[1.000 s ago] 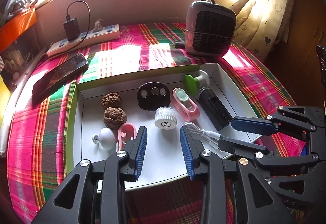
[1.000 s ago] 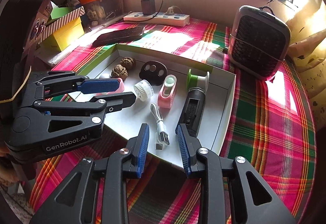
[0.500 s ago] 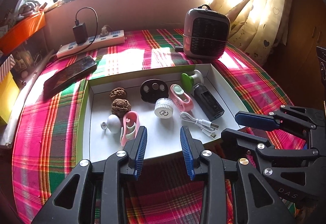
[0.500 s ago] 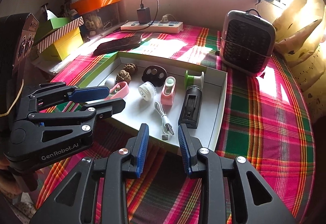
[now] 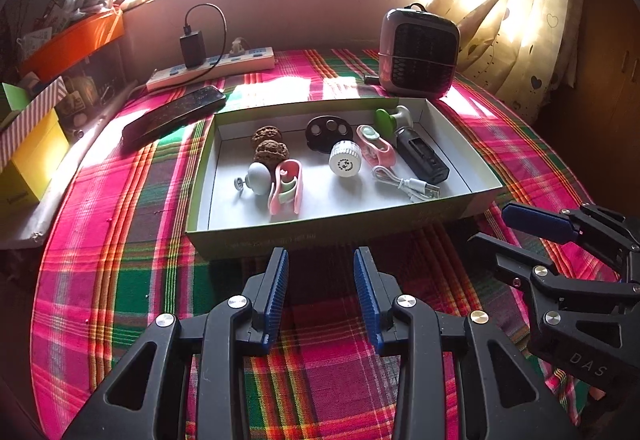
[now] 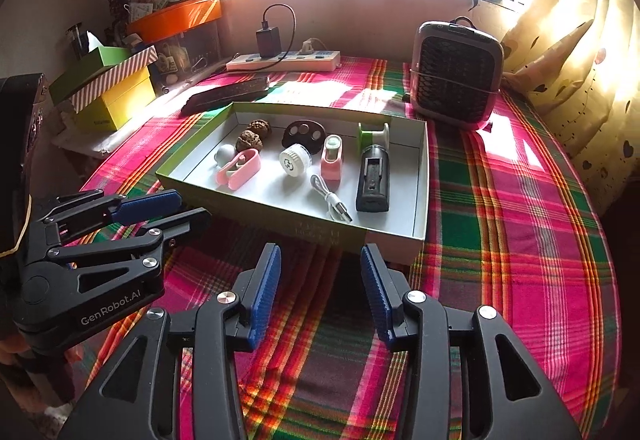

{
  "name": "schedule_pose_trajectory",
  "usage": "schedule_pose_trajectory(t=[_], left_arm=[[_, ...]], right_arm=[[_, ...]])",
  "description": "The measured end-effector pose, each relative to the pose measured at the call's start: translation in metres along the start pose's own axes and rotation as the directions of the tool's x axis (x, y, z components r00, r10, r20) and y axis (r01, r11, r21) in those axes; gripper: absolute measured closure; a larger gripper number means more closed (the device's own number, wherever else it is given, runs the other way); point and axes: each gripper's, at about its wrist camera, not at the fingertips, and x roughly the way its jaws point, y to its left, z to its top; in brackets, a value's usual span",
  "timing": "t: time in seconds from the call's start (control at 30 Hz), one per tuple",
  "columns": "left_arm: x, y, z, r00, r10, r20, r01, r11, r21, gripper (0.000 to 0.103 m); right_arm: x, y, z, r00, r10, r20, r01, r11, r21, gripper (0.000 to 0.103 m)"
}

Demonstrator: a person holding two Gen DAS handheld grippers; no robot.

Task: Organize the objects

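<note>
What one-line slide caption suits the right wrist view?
Shallow white cardboard tray of small objects on pink plaid cloth, empty right hand-held gripper opening.

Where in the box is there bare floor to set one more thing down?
Bare floor in the box: the near strip between the pink clip and the USB cable, along the front wall. The back half is crowded, from the walnuts to the black device.

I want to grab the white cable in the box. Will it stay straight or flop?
Probably flop: the cable lies in a loose curve, so it looks soft. It seems thin and light. Its metal plug end may dangle and swing.
</note>
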Motion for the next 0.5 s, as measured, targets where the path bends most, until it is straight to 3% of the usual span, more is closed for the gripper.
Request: schedule_pose_trajectory(t=[0.1,0.5], left_arm=[[0.001,0.002,-0.012,0.999,0.031,-0.022,-0.031,1.000,-0.006,0.070],[-0.002,0.004,-0.044,0.998,0.025,-0.059,-0.027,0.999,-0.030,0.070]], right_arm=[[0.003,0.003,-0.010,1.000,-0.004,-0.023,0.004,1.000,0.015,0.056],[0.006,0.005,-0.040,0.996,-0.027,-0.082,0.035,0.994,0.102,0.054]])
